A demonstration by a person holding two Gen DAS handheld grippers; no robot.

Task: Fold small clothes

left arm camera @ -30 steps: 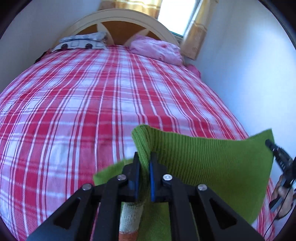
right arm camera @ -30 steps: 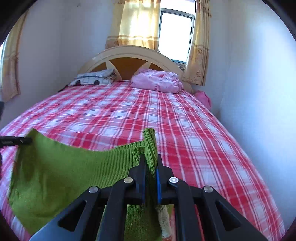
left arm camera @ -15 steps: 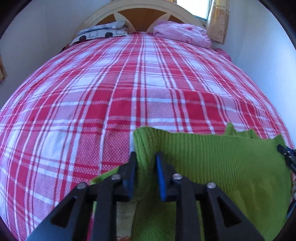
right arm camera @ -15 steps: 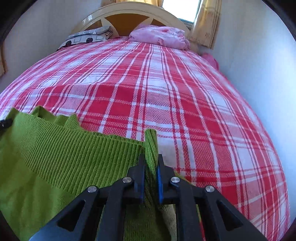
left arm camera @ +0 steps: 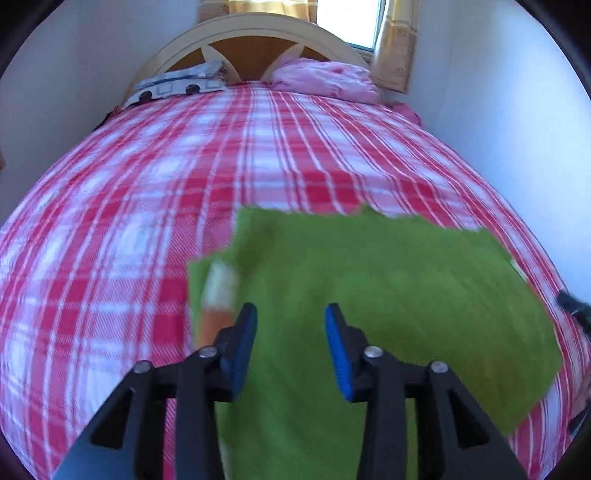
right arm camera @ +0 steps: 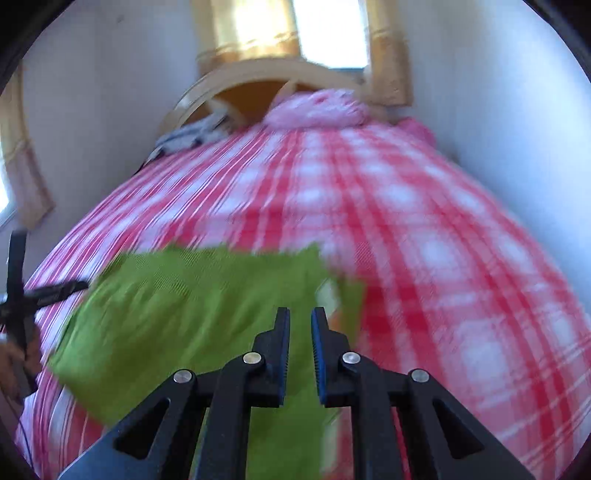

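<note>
Nearest the lenses, both sets of jaws are seen parted with nothing between them: the left gripper (left arm camera: 290, 314) is spread wide, while the right gripper (right arm camera: 300, 317) shows only a narrow gap, and both hang over the cloth without gripping it. Directly beneath and just beyond them the green knitted garment (left arm camera: 369, 295) is laid on the red plaid bed (left arm camera: 129, 240), appearing doubled over itself, with a pale and orange patch (left arm camera: 218, 295) showing at its left edge in the left view and a similar pale one at its right edge in the right view. The garment is judged to be light, soft and limp, with a ribbed knit that should not slip between rubber pads but will sag and stretch if lifted from one point only. A hold is best taken at two corners or along a doubled edge, both layers being pinched together, so that the fold is carried over evenly. Motion blur leaves the edges uncertain. Farther off, a pink pillow (left arm camera: 325, 79) and a grey patterned one (left arm camera: 177, 83) are set against the headboard (left arm camera: 258, 37), below a curtained window (right arm camera: 325, 33).
</note>
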